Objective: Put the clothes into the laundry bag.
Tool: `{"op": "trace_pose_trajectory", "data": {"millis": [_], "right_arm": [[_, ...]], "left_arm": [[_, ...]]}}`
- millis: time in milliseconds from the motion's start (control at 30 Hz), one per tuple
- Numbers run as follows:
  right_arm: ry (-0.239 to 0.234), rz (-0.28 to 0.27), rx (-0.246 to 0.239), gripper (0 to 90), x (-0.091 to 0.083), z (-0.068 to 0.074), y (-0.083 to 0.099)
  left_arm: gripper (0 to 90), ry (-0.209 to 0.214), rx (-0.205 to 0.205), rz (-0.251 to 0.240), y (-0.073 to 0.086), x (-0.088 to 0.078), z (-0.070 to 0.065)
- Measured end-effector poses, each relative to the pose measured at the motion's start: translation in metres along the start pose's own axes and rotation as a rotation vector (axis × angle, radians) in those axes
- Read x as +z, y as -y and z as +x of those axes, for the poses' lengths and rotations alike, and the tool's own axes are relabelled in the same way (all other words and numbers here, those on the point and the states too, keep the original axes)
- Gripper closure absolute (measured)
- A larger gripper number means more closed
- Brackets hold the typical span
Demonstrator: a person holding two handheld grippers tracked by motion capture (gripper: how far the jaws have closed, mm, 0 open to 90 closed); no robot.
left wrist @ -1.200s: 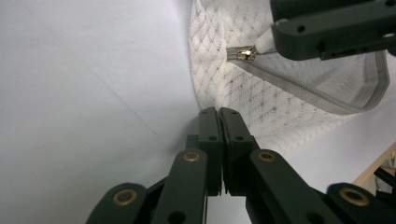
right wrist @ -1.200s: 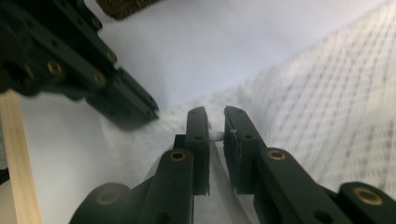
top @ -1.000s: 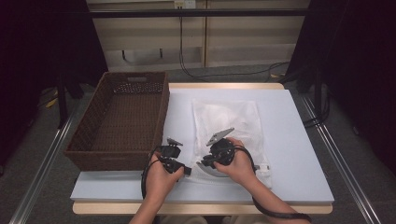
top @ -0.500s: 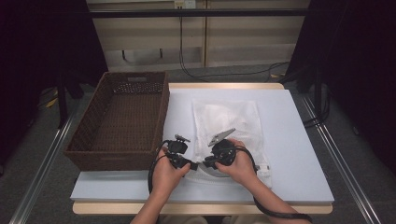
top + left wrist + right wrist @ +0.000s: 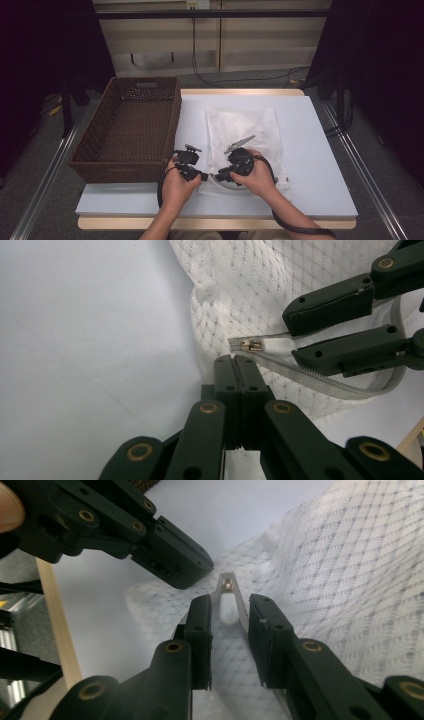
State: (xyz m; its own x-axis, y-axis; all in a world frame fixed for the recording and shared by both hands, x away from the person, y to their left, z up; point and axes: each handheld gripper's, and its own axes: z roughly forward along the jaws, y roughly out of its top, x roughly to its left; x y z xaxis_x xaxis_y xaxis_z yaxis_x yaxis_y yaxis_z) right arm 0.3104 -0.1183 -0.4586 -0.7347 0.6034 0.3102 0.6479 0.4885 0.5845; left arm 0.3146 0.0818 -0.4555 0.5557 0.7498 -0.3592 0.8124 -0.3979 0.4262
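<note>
Left gripper (image 5: 204,176) & right gripper (image 5: 218,177) are seen tip to tip at the near left corner of a white mesh laundry bag (image 5: 245,129) in the high view; a wicker basket (image 5: 131,130) sits left. Left gripper view: jaws pressed together on the bag's edge beside the zipper pull (image 5: 251,345). Right gripper view: jaws apart, straddling the white pull tab (image 5: 227,607), not touching.
</note>
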Motion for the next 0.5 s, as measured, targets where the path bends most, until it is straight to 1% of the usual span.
{"op": "trace_pose_trajectory", "data": {"millis": [33, 67, 133, 167, 200, 233, 267, 300, 367, 433, 500], "right_arm": [[-0.007, -0.001, 0.015, 70.5, 0.000, 0.000, 0.000], [-0.012, -0.004, 0.038, 69.6, -0.001, 0.000, 0.000], [-0.009, -0.003, 0.072, 69.9, -0.003, -0.001, 0.000], [-0.012, -0.015, 0.085, 69.7, -0.005, -0.002, 0.001], [-0.013, -0.019, 0.115, 69.2, -0.007, -0.002, 0.000], [-0.020, -0.021, 0.131, 68.7, -0.008, -0.002, 0.000], [-0.030, -0.029, 0.145, 68.9, -0.009, -0.002, 0.000], [-0.032, -0.025, 0.150, 69.2, -0.010, -0.001, 0.000], [-0.021, -0.017, 0.160, 69.5, -0.011, 0.000, 0.000], [-0.035, -0.031, 0.168, 68.0, -0.011, 0.000, 0.001], [-0.022, -0.016, 0.190, 69.3, -0.014, 0.002, 0.000]], "left_arm": [[90.0, -0.002, 0.004, 0.000, 0.000, 0.000, 0.000], [90.0, 0.001, -0.003, -0.001, 0.001, 0.001, 0.000], [90.0, -0.002, 0.004, 0.007, 0.001, 0.000, 0.000], [90.0, 0.003, 0.001, 0.006, 0.001, 0.001, 0.000], [90.0, 0.001, 0.004, 0.006, 0.001, 0.001, 0.000], [90.0, 0.002, 0.004, 0.007, 0.001, 0.001, 0.000], [90.0, 0.003, 0.016, 0.013, 0.000, 0.000, 0.000], [90.0, 0.000, 0.003, 0.001, 0.001, 0.000, -0.001], [90.0, 0.003, 0.011, 0.002, 0.000, -0.001, -0.001], [89.9, -0.001, 0.010, 0.002, 0.001, -0.001, -0.001], [90.0, -0.002, 0.010, 0.002, 0.001, -0.001, -0.001]]}}
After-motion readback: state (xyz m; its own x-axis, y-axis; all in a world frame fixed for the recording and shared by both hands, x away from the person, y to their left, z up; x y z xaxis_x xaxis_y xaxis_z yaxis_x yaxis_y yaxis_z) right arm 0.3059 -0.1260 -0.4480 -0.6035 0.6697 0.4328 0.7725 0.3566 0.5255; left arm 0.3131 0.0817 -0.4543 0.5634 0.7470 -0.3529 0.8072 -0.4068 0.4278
